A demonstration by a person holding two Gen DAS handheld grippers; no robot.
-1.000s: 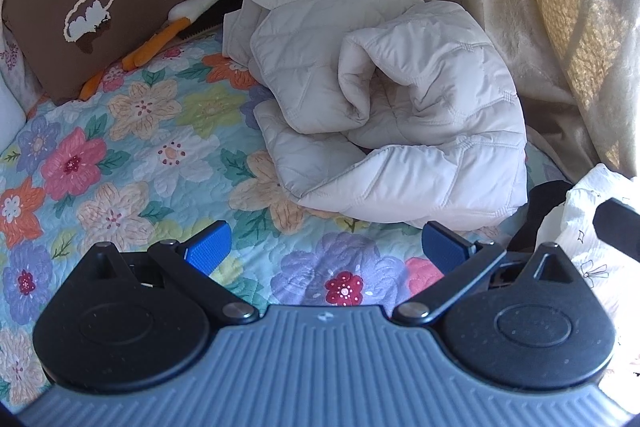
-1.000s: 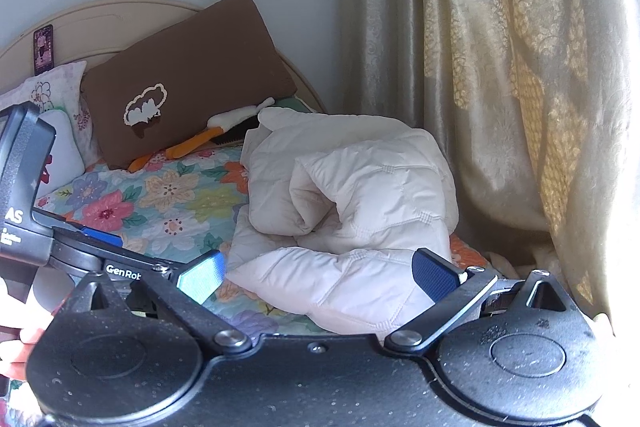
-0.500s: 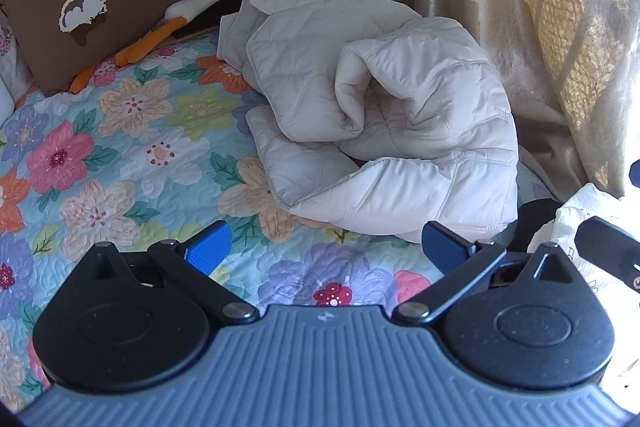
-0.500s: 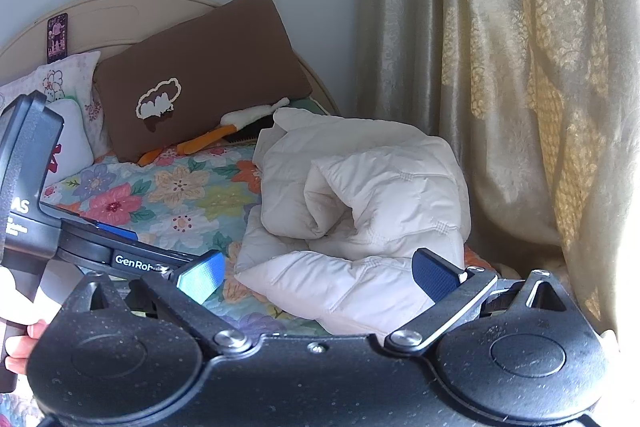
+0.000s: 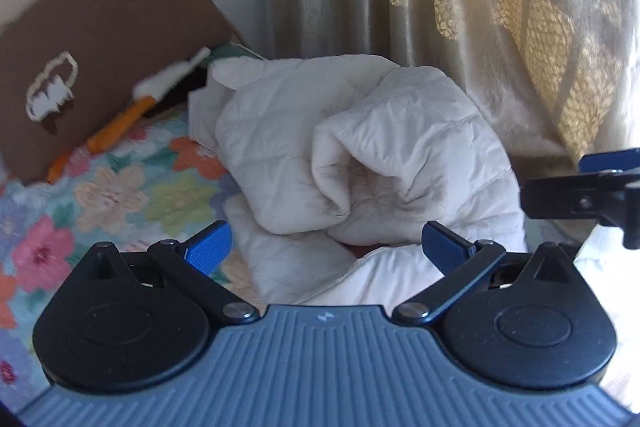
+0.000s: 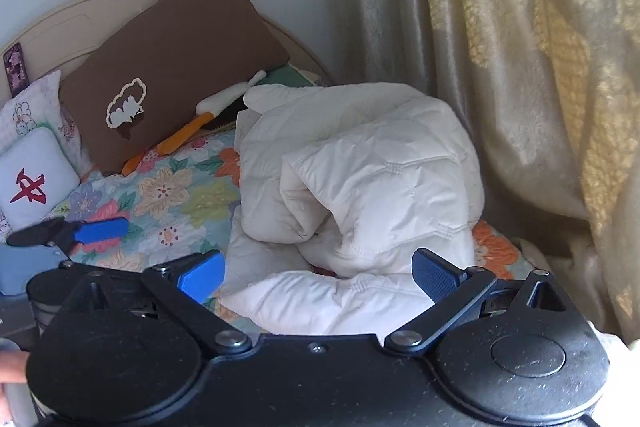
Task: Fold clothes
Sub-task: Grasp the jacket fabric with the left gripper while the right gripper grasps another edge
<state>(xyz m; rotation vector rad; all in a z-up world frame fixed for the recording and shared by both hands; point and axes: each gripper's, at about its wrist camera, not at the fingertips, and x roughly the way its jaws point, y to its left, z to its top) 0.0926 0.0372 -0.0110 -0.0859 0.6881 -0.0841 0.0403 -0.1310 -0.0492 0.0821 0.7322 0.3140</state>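
White puffy jacket (image 5: 360,163) is bunched up on the flowery bed (image 5: 120,195).
Both tongs, left (image 5: 326,247) and right (image 6: 318,273), are held wide open and empty; nothing is folded yet.

- Right gripper (image 6: 318,273) at six o'clock, jaws spread wide, empty.
- Crumpled white quilted jacket (image 6: 360,187) at centre on the floral bedspread (image 6: 168,203).
- Brown pillow (image 6: 172,67) at ten o'clock.
- Curtain (image 6: 520,47) at two o'clock.

A home bedroom; floral quilted bed (image 6: 168,195), brown pillow (image 6: 172,67), curved headboard (image 6: 80,11), drawn curtains (image 6: 520,47).
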